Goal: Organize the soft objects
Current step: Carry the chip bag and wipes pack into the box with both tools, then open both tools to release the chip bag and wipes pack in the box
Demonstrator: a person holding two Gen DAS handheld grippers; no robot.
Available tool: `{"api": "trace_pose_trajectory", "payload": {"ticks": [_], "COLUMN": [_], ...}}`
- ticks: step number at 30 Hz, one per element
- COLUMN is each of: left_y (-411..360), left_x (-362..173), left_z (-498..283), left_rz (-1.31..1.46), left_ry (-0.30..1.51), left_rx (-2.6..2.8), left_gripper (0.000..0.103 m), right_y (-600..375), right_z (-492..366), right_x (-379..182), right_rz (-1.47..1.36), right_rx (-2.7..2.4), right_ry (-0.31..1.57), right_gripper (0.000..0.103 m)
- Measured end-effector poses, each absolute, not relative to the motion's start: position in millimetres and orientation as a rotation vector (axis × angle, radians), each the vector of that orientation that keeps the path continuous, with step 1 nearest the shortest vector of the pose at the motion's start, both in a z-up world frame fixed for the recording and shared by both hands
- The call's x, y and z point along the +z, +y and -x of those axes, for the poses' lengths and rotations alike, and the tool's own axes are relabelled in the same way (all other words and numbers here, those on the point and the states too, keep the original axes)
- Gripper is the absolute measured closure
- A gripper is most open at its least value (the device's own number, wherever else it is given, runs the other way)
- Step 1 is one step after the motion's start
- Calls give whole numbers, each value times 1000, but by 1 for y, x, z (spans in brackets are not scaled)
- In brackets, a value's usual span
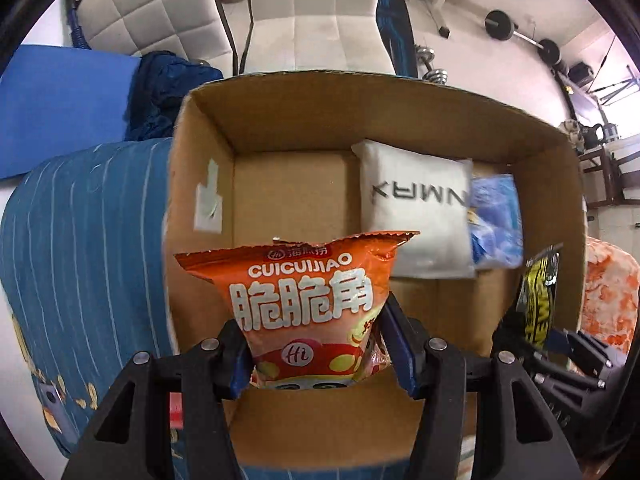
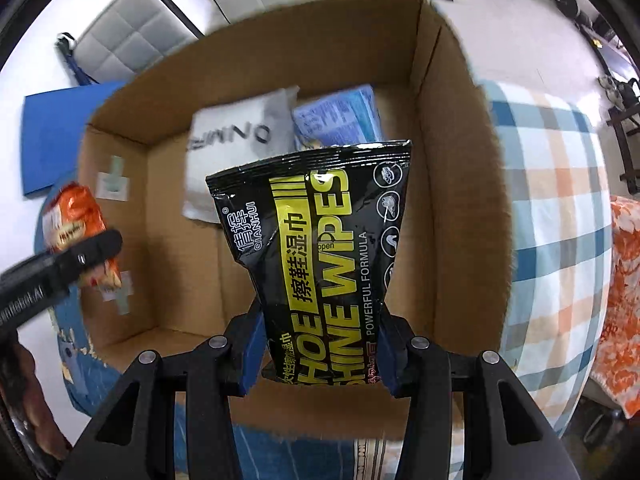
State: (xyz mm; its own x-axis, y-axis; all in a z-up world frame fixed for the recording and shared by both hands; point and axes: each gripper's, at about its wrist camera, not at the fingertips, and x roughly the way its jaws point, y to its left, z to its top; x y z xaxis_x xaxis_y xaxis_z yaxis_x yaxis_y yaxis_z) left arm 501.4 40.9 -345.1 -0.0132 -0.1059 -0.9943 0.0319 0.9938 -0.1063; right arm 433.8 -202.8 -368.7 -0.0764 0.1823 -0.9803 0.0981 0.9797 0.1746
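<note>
My left gripper [image 1: 316, 354] is shut on an orange snack bag [image 1: 308, 304] and holds it above the near left part of an open cardboard box [image 1: 400, 120]. My right gripper [image 2: 320, 350] is shut on a black and yellow shoe wipes pack [image 2: 320, 248], held over the box [image 2: 452, 160]. Inside the box lie a white pouch [image 1: 416, 212] and a blue packet [image 1: 496, 220] side by side at the far right; both show in the right wrist view, the pouch [image 2: 236, 144] and the packet [image 2: 340, 120]. The left gripper with the snack bag [image 2: 76, 224] shows at the left.
The box rests on a blue striped bedcover [image 1: 84, 248] next to a checked cover [image 2: 560, 208]. An orange patterned cloth [image 1: 608, 292] lies at the right. A blue mat [image 1: 60, 108] and dark blue cloth [image 1: 160, 92] lie behind. White chairs [image 1: 312, 12] and barbells [image 1: 520, 32] stand beyond.
</note>
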Motion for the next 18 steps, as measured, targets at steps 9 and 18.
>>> {"api": "trace_pose_trajectory", "payload": {"ticks": [9,18], "left_y": [38,38], "left_x": [-390,-414], "left_z": [-538,-561], "left_rz": [3,8], "left_ry": [1656,1692], "left_rx": [-109,-96], "left_gripper": [49,49], "right_y": [-195,-180], "right_z": [-446,-465], "right_x": [-425,-451], "right_rz": [-103,-16], "right_rx": [30,45], "right_ry": [1787,1844], "right_gripper": [53,52]}}
